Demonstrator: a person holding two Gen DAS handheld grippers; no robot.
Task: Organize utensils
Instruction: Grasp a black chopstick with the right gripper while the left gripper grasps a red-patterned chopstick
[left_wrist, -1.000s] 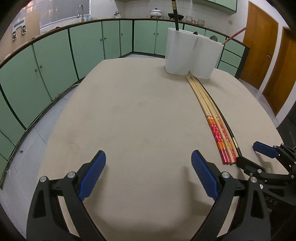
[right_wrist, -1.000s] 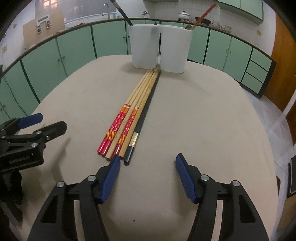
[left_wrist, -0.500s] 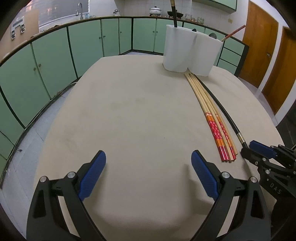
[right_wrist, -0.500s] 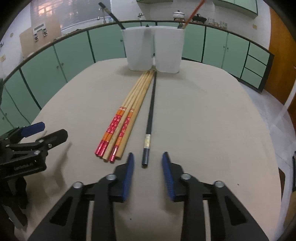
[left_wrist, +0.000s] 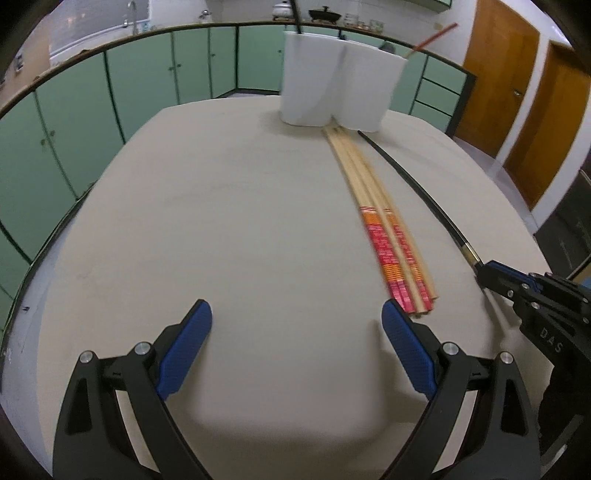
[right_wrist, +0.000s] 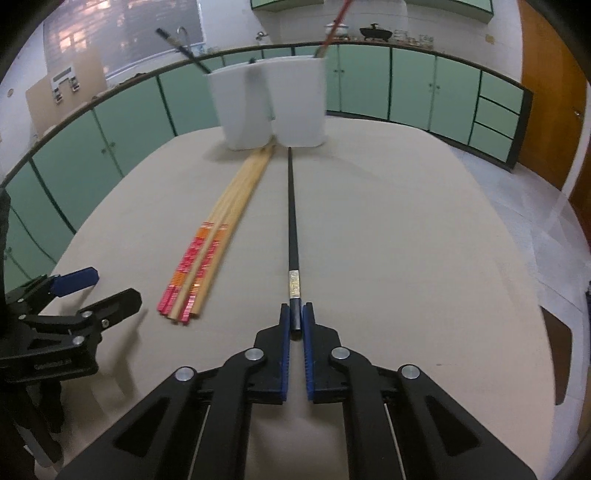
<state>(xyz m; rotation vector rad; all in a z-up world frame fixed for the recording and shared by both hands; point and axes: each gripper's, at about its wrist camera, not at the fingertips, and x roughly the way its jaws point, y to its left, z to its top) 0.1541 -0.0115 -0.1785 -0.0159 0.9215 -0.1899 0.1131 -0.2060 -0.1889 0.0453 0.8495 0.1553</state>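
My right gripper (right_wrist: 295, 317) is shut on the near end of a long black chopstick (right_wrist: 291, 214), which lies along the table toward the holder. In the left wrist view the same chopstick (left_wrist: 413, 184) runs to the right gripper (left_wrist: 484, 273) at the right edge. A bundle of wooden chopsticks with red and orange ends (right_wrist: 207, 254) lies just left of it, also in the left wrist view (left_wrist: 384, 229). A white two-cup holder (right_wrist: 269, 107), (left_wrist: 332, 92) stands at the far end with one black and one red chopstick in it. My left gripper (left_wrist: 295, 332) is open and empty.
The beige table (left_wrist: 221, 221) has rounded edges. Green cabinets (left_wrist: 74, 110) ring the room on the left and behind. Wooden doors (left_wrist: 517, 74) stand at the right. The left gripper's body (right_wrist: 74, 321) sits at the table's left side in the right wrist view.
My right gripper has closed from wide open onto the end of the black chopstick, which now lies apart from the wooden bundle. The left gripper has stayed open.
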